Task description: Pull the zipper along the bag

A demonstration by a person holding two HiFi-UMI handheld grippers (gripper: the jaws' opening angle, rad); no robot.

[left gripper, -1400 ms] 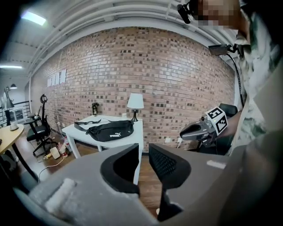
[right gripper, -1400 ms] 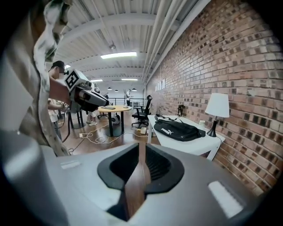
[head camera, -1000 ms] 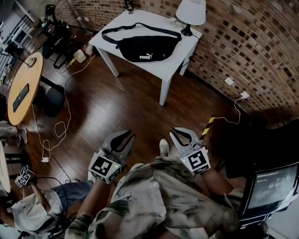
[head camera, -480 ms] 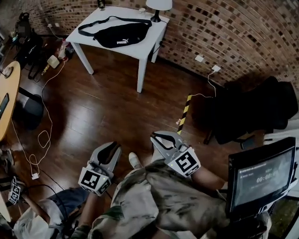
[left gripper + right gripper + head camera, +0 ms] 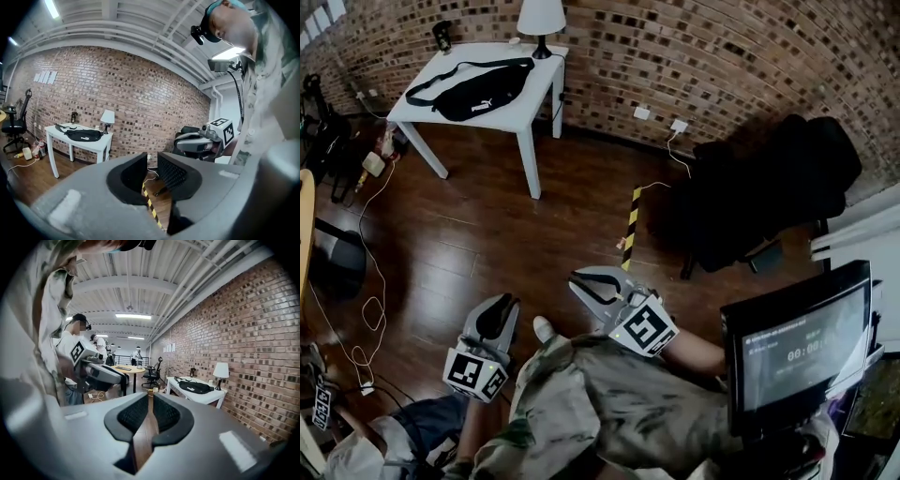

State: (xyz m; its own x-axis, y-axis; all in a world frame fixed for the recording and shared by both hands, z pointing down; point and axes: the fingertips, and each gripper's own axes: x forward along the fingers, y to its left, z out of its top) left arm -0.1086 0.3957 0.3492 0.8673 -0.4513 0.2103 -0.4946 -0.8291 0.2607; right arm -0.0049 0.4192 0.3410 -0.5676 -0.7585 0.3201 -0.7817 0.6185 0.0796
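A black waist bag (image 5: 473,91) lies on a white table (image 5: 431,120) by the brick wall, far from both grippers. In the left gripper view the bag (image 5: 83,136) is small at mid left; in the right gripper view the bag (image 5: 196,387) sits at the right. My left gripper (image 5: 497,305) is held low near the person's body, open and empty. My right gripper (image 5: 581,281) is beside it, its jaws a narrow gap apart with only floor showing between them. The left gripper (image 5: 152,164) and the right gripper (image 5: 149,401) each hold nothing.
A lamp (image 5: 541,19) stands on the table's far corner. A black chair (image 5: 769,187) sits by the wall at right, a monitor (image 5: 797,342) at lower right. Yellow-black tape (image 5: 630,214) and cables (image 5: 366,309) lie on the wood floor. People stand near a round table (image 5: 125,369).
The view has swung right: the table and bag slid to the upper left and look smaller. Both grippers shifted left and down in the picture, jaws unchanged. More of the monitor shows.
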